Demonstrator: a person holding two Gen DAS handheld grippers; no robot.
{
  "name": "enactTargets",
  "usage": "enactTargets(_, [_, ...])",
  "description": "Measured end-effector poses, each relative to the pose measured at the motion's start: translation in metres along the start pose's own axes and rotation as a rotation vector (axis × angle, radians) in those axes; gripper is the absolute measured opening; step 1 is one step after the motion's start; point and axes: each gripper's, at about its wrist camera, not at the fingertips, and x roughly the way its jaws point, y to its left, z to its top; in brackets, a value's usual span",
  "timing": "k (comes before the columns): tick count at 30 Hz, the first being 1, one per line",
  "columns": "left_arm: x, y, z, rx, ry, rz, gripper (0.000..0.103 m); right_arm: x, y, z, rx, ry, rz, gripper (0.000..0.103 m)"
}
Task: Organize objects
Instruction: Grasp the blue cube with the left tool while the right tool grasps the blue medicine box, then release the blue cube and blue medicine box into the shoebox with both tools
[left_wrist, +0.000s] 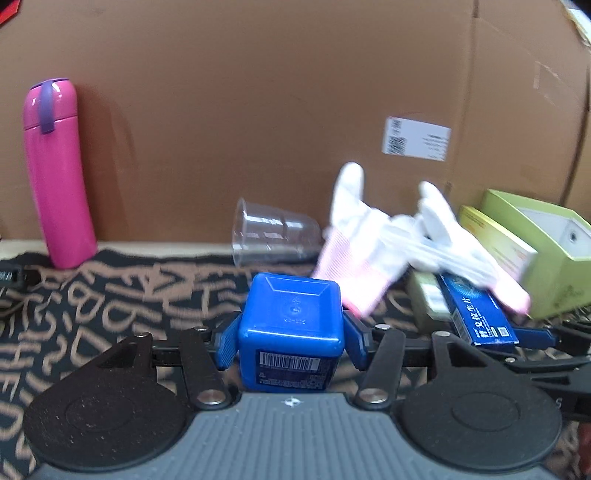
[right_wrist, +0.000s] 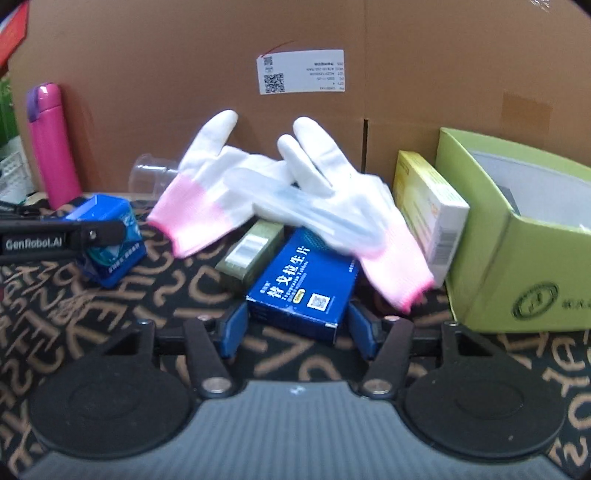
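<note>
Left wrist view: left tool (left_wrist: 291, 341) has both blue pads pressed against the sides of one blue square container (left_wrist: 291, 325), barcode facing the camera; gripped. Right wrist view: right tool (right_wrist: 297, 326) has closed its pads on the near end of one dark blue flat box (right_wrist: 301, 284) with white characters; pads touch both long edges.

Count on the patterned cloth surface (right_wrist: 92, 325):
- pink bottle (left_wrist: 55, 173), one, upright at far left against the cardboard wall (left_wrist: 240, 92).
- clear plastic cup (left_wrist: 273, 236), one, on its side.
- white gloves with pink cuffs (right_wrist: 266, 184), two, overlapping, lying across the flat box's far end.
- olive small box (right_wrist: 251, 251), one, just beside the flat box.
- yellow-white carton (right_wrist: 428, 206), one, leaning on the green open box (right_wrist: 517, 236), one.
</note>
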Motion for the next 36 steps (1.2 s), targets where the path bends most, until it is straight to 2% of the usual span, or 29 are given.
enactTargets(6, [-0.034,-0.026,-0.023,0.027,0.037,-0.041,0.059,-0.053,-0.024,-0.033,-0.004,0.036,0.055,0.059])
enactTargets(7, [-0.036,-0.031,-0.026,0.024,0.037,-0.045,0.062,-0.061,-0.028,-0.039,-0.006,0.042,0.052,0.059])
enactTargets(8, [-0.038,-0.036,-0.028,0.022,0.032,-0.043,0.070,-0.068,-0.031,-0.042,-0.002,0.047,0.042,0.059])
enactTargets(10, [-0.034,-0.044,-0.029,0.031,0.015,-0.017,0.075,-0.075,-0.036,-0.042,0.011,0.047,0.036,0.062])
enactTargets(14, [-0.021,-0.048,-0.029,0.031,0.042,0.027,0.075,-0.070,-0.032,-0.031,-0.009,0.012,-0.001,0.076])
enactTargets(20, [-0.020,-0.046,-0.032,0.029,0.061,0.072,0.075,-0.037,-0.031,-0.025,0.007,0.050,-0.040,0.076])
enactTargets(21, [-0.020,-0.046,-0.032,0.029,0.063,0.074,0.074,-0.034,-0.031,-0.026,0.003,0.056,-0.049,0.071])
enactTargets(23, [-0.019,-0.046,-0.032,0.029,0.073,0.058,0.059,-0.036,-0.033,-0.028,0.001,0.039,-0.048,0.062])
enactTargets(26, [-0.019,-0.053,-0.030,0.044,0.094,0.056,0.059,-0.045,-0.042,-0.031,0.024,0.037,-0.011,0.057])
enactTargets(30, [-0.026,-0.073,-0.028,0.056,0.108,0.001,0.059,-0.066,-0.056,-0.039,0.033,0.020,0.022,0.057])
enactTargets(36, [-0.042,-0.130,-0.005,0.108,0.048,-0.119,0.059,-0.116,-0.084,-0.033,0.029,-0.074,0.047,0.057])
